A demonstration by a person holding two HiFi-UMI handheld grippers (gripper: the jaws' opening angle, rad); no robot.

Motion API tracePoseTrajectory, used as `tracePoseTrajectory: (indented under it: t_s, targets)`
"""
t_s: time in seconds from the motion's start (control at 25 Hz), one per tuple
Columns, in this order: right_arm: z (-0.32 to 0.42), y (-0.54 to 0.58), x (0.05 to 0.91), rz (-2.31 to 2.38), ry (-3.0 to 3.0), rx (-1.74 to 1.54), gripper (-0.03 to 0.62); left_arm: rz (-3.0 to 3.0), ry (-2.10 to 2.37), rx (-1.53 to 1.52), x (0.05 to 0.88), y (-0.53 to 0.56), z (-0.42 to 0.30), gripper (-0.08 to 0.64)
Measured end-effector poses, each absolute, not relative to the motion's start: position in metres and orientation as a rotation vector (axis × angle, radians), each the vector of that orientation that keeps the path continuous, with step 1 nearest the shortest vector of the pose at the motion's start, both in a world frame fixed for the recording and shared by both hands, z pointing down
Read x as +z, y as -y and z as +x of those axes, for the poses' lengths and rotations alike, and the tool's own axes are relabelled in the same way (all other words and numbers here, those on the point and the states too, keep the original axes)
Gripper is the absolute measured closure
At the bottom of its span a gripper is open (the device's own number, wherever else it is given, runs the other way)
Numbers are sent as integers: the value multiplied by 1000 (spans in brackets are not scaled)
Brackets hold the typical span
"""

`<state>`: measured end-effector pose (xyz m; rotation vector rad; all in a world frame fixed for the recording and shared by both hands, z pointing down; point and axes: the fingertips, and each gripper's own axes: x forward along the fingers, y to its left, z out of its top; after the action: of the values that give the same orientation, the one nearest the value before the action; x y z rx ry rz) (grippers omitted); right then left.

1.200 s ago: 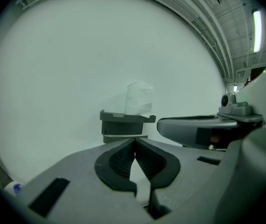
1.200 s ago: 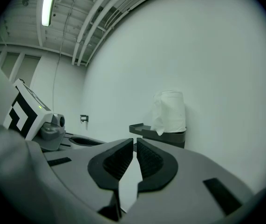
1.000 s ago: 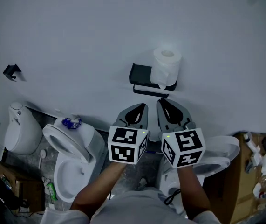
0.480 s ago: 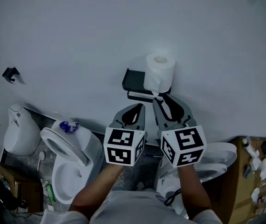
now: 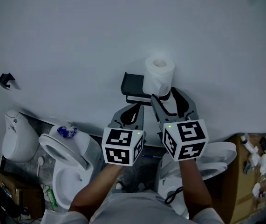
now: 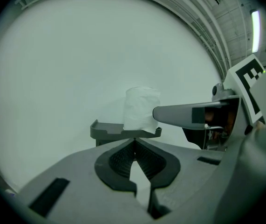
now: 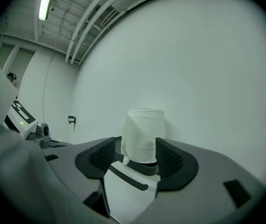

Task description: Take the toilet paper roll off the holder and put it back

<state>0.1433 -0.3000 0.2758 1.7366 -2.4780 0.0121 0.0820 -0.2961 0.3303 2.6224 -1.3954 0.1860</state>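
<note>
A white toilet paper roll point(image 5: 158, 73) stands upright on the black wall holder point(image 5: 133, 84). My right gripper point(image 5: 168, 98) reaches up to it, its jaws opening and standing one on each side of the roll's lower part. In the right gripper view the roll point(image 7: 144, 133) fills the gap of the right gripper point(image 7: 139, 144), and the pads do not visibly press on it. My left gripper point(image 5: 133, 110) is shut and empty, just below and left of the holder. The left gripper view shows the left gripper point(image 6: 134, 143) under the holder point(image 6: 119, 131), with the roll point(image 6: 141, 108) behind.
Below the wall stand a toilet with its lid raised point(image 5: 70, 149) and a second toilet point(image 5: 219, 157) at the right. A blue item point(image 5: 67, 131) lies on the left toilet's tank. Cardboard boxes point(image 5: 245, 171) with clutter stand at both sides. A small black hook point(image 5: 4, 80) is on the wall.
Both grippers have moved up toward the holder. The right gripper's jaws have gone from shut to spread, and now flank the roll's base.
</note>
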Motion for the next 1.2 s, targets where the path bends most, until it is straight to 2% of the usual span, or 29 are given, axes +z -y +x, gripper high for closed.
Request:
tracePoseTrajectory:
  t_s: [0.6,1.2]
  targets:
    - [145,327,277,1818,2445,116,255,2657,1315,190,332,307,78,555]
    - [146,352,276,1838,2398,135,242,2676,1285,181,331,317,74,555]
